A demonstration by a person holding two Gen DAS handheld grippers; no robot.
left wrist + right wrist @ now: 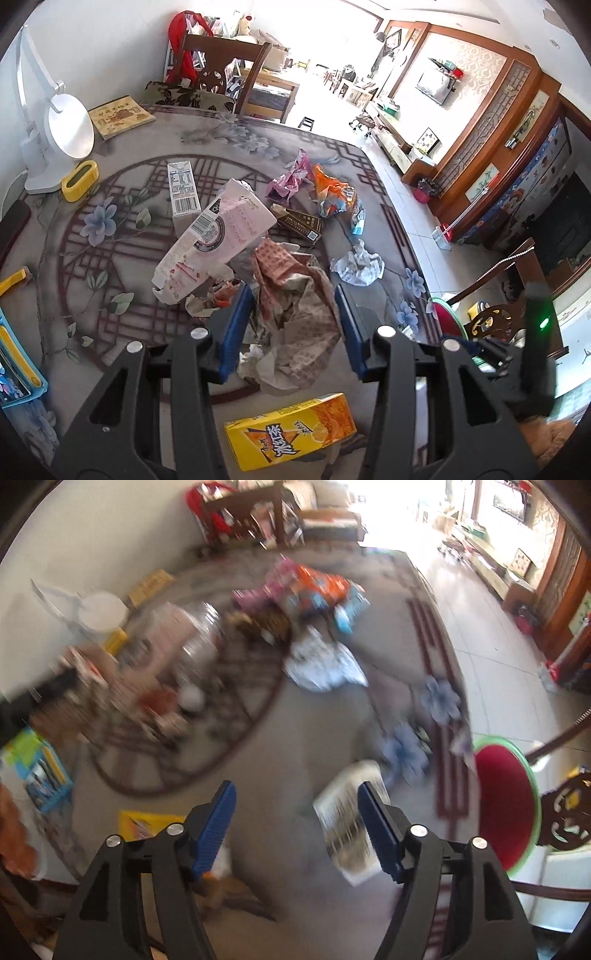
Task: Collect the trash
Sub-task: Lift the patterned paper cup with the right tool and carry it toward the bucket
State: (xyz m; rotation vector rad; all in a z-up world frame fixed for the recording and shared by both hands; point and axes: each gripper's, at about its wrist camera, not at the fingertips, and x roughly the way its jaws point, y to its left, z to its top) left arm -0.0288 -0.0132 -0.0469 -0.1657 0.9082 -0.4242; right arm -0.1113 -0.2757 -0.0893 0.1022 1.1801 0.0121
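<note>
My left gripper (293, 295) is shut on a crumpled brown-and-white paper wrapper (295, 317), which fills the gap between its blue pads above the patterned tablecloth (110, 258). Around it lie a pink-and-white carton (214, 236), a white carton (183, 188), a yellow drink carton (291, 428), a brown box (299, 221), orange (332, 192) and pink (291, 173) wrappers and crumpled white paper (356, 266). The right wrist view is blurred. My right gripper (295, 790) stands open, nothing pressed between its pads; a small white printed box (343, 827) lies by its right finger (376, 823).
A red bin with a green rim (506, 805) stands beside the table's right edge, next to a dark wooden chair (569, 812). A white desk lamp (66, 125), a yellow holder (79, 181) and a book (120, 116) sit at the far left. Another chair (221, 70) stands behind.
</note>
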